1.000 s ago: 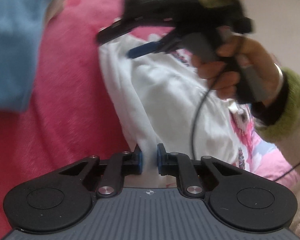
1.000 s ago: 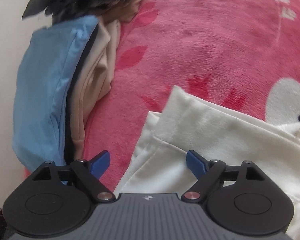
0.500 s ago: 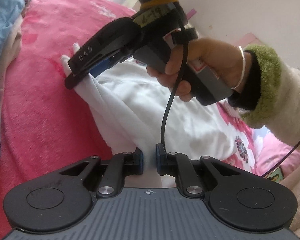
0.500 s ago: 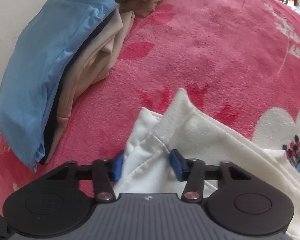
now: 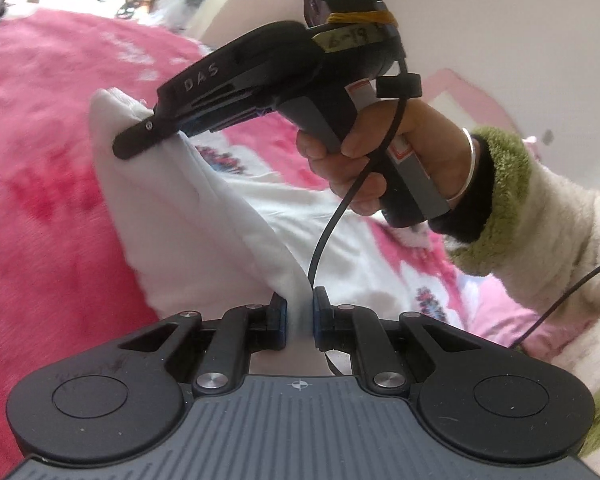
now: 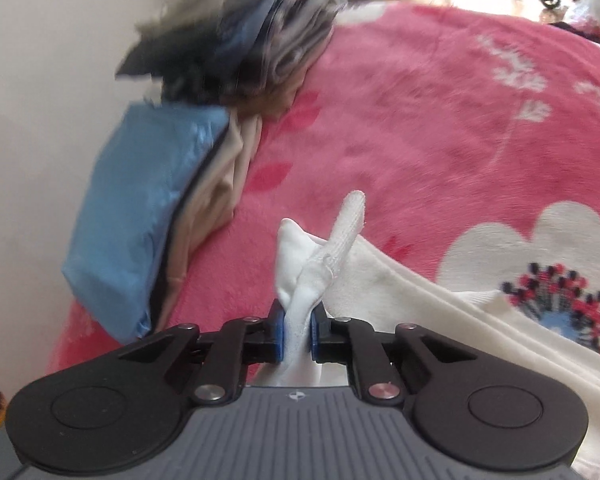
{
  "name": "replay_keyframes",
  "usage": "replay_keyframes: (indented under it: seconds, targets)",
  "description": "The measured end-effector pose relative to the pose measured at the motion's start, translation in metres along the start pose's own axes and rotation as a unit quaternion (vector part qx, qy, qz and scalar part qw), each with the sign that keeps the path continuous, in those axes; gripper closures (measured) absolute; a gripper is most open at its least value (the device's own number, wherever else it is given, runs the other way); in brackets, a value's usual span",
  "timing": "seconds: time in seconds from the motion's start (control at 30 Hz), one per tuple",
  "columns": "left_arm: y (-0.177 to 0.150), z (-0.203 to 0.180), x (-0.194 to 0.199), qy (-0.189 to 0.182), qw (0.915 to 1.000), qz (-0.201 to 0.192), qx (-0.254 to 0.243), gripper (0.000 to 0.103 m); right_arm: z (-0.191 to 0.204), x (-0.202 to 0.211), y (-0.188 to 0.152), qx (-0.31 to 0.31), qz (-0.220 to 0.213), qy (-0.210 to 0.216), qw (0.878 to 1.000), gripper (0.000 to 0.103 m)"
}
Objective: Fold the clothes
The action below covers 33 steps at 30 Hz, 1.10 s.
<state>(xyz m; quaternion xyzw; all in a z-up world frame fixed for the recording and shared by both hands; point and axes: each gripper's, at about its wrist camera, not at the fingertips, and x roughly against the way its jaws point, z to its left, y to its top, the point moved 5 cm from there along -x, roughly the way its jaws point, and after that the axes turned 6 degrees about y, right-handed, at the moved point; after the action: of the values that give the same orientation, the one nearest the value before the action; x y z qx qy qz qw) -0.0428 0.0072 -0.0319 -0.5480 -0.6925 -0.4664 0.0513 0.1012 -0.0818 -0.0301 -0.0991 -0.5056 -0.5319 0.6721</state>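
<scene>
Garment (image 5: 204,216) stretches lengthwise between left tongs (image 5: 300,316) and right tongs (image 6: 298,330), both clamping it.

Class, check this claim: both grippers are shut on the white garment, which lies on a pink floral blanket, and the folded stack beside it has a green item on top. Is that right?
Not quite. In the right wrist view, the top item of the folded stack is blue, not green. The rest holds: the left gripper and right gripper are each shut on the white garment, over the pink floral blanket.
</scene>
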Motion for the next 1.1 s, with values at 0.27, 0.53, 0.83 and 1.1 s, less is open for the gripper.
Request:
replay_keyframes:
  seconds: [0.27,0.53,0.83,1.1]
  targets:
    - [0.028,-0.056,-0.039,-0.059,0.9943,0.038,-0.081,0.093,-0.035,0.082,-0.010,-0.025,-0.077,0.002,0.997,0.092]
    - [0.049,-0.115,-0.106,-0.103,0.9702,0.130,-0.177,0.093,-0.105,0.162,-0.052,-0.105,-0.157,0.004,0.982,0.092]
    - [0.034,-0.153,-0.191,-0.143,0.9492,0.203,-0.194,0.093,-0.199,0.210,-0.128,-0.202,-0.214,0.016,0.955,0.092]
    - [0.020,-0.181,-0.232,-0.160,0.9377,0.241,-0.192,0.093,-0.251,0.221,-0.175,-0.252,-0.228,0.021,0.940,0.092]
